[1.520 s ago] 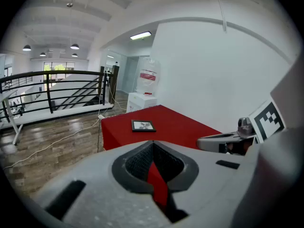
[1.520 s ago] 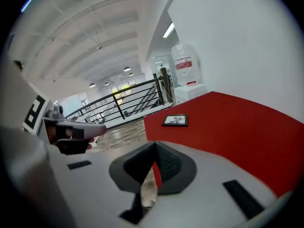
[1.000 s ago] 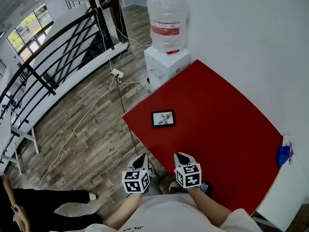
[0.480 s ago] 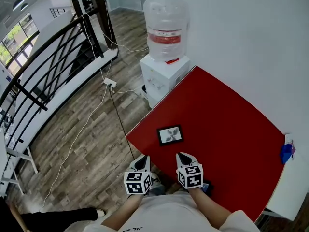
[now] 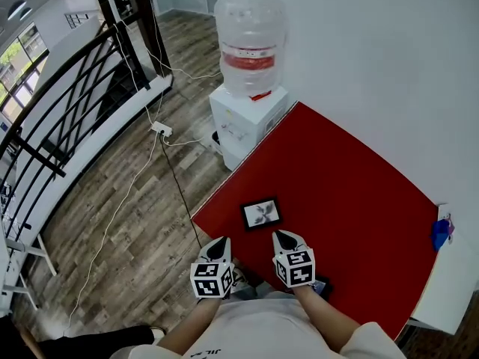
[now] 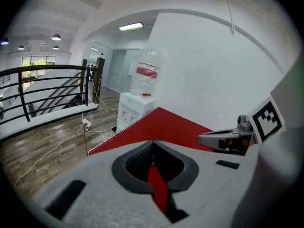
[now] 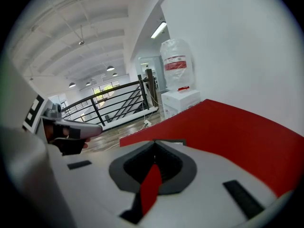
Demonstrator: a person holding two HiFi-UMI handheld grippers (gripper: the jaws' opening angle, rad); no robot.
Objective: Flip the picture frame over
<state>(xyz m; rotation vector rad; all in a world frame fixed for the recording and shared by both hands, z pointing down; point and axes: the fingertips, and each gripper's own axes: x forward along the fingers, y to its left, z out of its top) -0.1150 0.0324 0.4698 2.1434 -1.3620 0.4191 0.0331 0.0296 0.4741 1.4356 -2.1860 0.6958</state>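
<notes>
A small black picture frame (image 5: 261,214) lies picture side up near the left front edge of the red table (image 5: 352,200). My left gripper (image 5: 218,241) hangs shut just off the table's edge, over the wooden floor, below and left of the frame. My right gripper (image 5: 282,235) is shut and empty over the table, just short of the frame's near right corner. In the left gripper view the jaws (image 6: 153,141) meet with nothing between them. In the right gripper view the jaws (image 7: 155,141) are shut too, and the frame's dark edge (image 7: 174,141) shows just past them.
A white water dispenser (image 5: 241,122) with a big bottle stands off the table's far left corner. Cables and a power strip (image 5: 162,129) lie on the wooden floor. A black railing (image 5: 67,103) runs along the left. A blue thing (image 5: 440,232) sits at the table's right edge, by the white wall.
Both grippers have come forward together toward the table. The picture frame now lies much closer to their tips. Both stay shut.
</notes>
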